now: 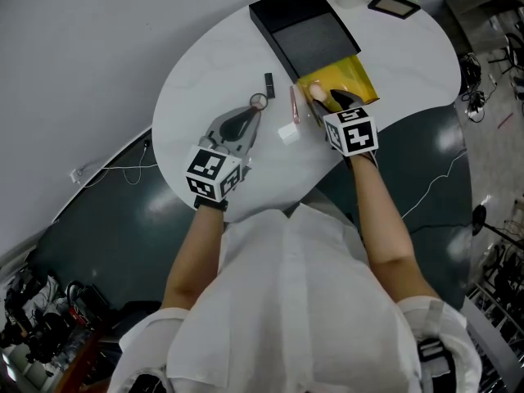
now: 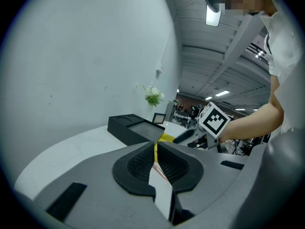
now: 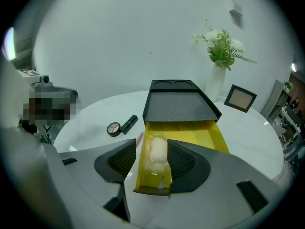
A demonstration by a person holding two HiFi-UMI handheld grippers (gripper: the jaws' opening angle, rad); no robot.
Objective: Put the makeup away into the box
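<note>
The left forearm (image 1: 195, 256) rises from the lower middle of the head view straight up to the left claw (image 1: 255, 111), left of centre. That claw points up and slightly right, close to level. Its jaws are drawn together with only a thin slit between them, and the left marker cube (image 1: 214, 173) sits at the wrist. The right forearm (image 1: 383, 219) angles up and left to the right claw (image 1: 321, 97), just right of centre. It tilts steeply downward with its jaws standing apart, behind the right marker cube (image 1: 352, 132).
</note>
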